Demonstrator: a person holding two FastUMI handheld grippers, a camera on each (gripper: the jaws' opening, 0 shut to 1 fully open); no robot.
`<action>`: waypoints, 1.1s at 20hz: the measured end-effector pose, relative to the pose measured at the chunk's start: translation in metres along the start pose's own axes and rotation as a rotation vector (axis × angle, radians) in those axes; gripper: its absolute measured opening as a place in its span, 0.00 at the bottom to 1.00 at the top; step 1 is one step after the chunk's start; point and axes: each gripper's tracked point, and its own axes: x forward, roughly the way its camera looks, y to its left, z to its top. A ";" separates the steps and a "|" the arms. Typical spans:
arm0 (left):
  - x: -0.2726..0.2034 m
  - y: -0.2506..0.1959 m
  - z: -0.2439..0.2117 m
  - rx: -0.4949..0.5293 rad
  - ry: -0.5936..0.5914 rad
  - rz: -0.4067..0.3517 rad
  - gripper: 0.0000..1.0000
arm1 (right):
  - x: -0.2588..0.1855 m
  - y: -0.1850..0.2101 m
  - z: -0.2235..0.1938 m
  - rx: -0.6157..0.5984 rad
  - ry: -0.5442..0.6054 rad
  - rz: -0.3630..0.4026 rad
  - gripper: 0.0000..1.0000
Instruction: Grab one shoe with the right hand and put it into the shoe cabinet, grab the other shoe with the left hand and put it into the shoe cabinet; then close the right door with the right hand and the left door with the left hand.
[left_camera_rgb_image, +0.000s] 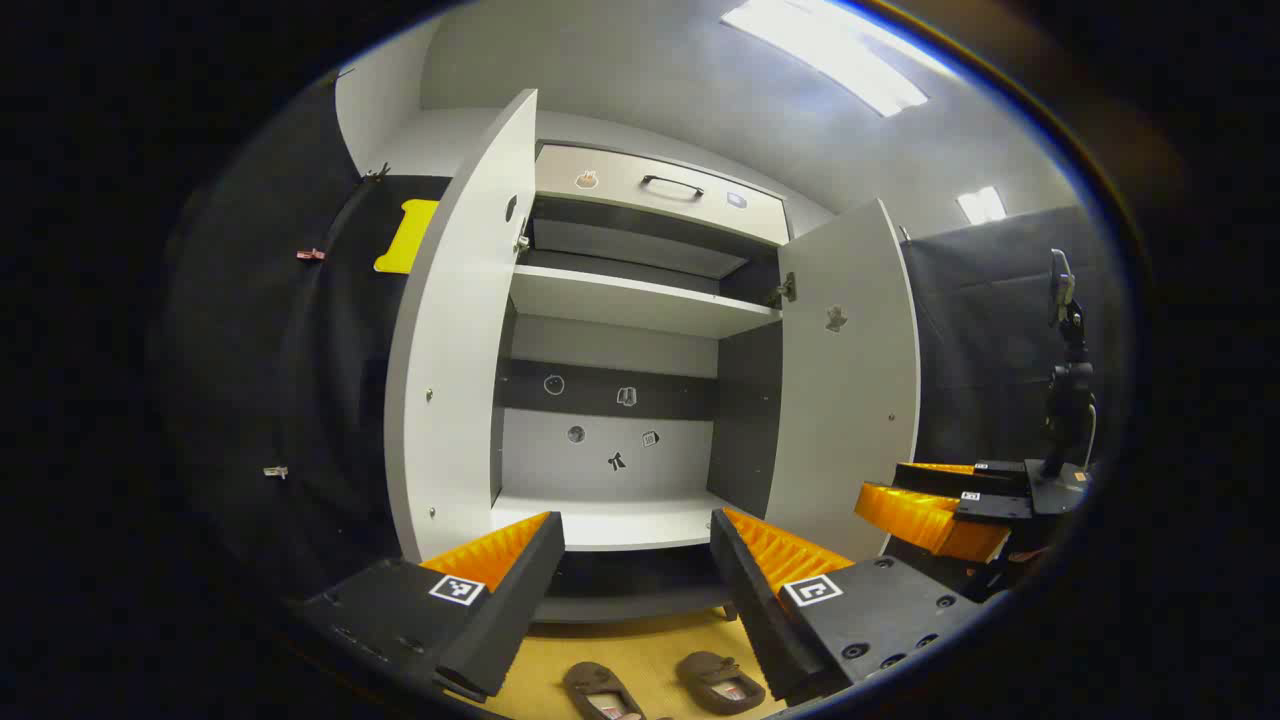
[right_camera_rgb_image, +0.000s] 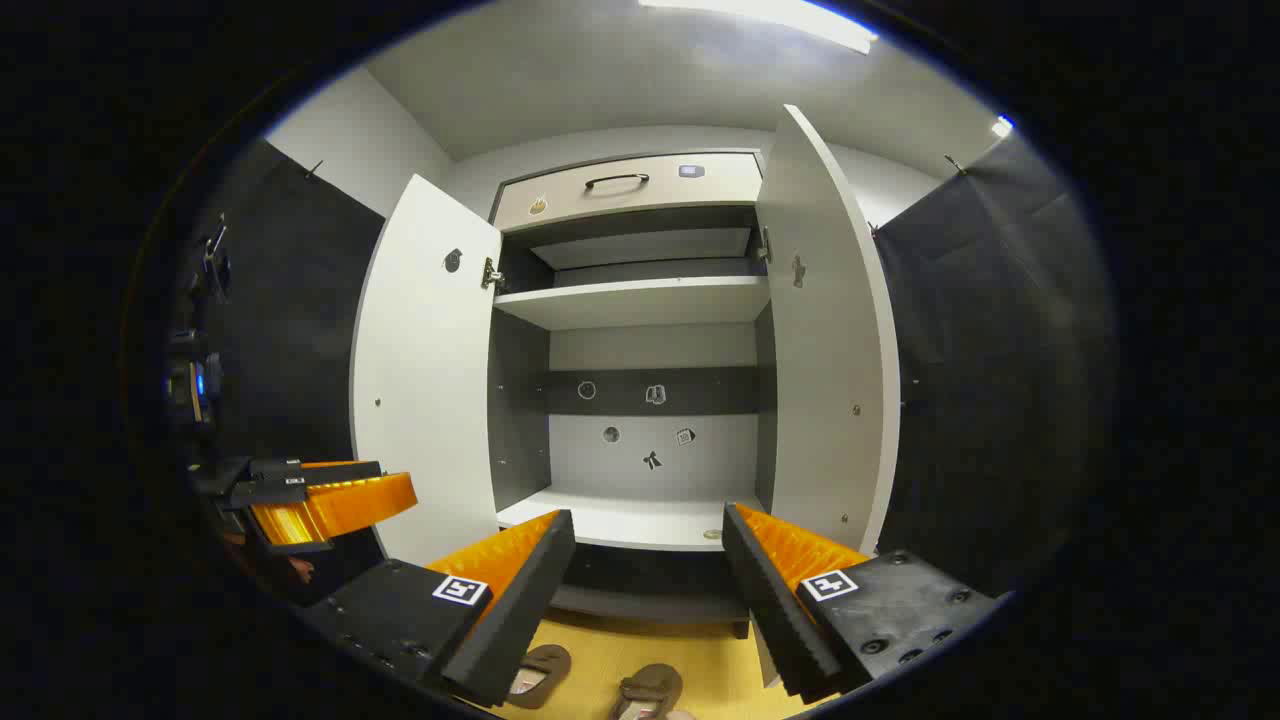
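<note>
The right gripper (right_camera_rgb_image: 640, 600) hung with its fingers spread wide and nothing between them. The two shoes lay on the floor (right_camera_rgb_image: 640, 640) just below and ahead of it — one shoe (right_camera_rgb_image: 538, 672) under its left finger, the other shoe (right_camera_rgb_image: 648, 690) near the middle of the gap. Both pointed their long axes roughly toward the shoe cabinet (right_camera_rgb_image: 640, 520), which stood straight ahead with the right door (right_camera_rgb_image: 830, 380) and the left door (right_camera_rgb_image: 425, 390) swung open.

The left gripper (left_camera_rgb_image: 635, 600) was likewise wide and empty, with the same pair low in its gap. Judging from that, the shoe toward the right gripper's side seemed the nearer pick for the right hand, and a downward reach would be needed first.

The lower shelf (right_camera_rgb_image: 630, 525) beyond the fingers looked bare apart from a small round thing near its front edge. Small stickers sat on the back panel and the drawer (right_camera_rgb_image: 630, 190) — too small to read. Insole labels in the shoes were not legible.
</note>
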 end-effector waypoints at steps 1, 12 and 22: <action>0.001 -0.001 -0.001 0.008 0.004 -0.004 0.93 | 0.001 -0.001 -0.001 -0.004 0.001 -0.004 0.98; 0.010 -0.007 -0.007 0.005 0.030 -0.055 0.93 | 0.000 0.000 -0.007 0.001 0.018 -0.032 0.98; 0.008 0.003 -0.011 0.013 0.037 -0.054 0.93 | 0.002 0.009 -0.020 -0.023 0.043 -0.036 0.98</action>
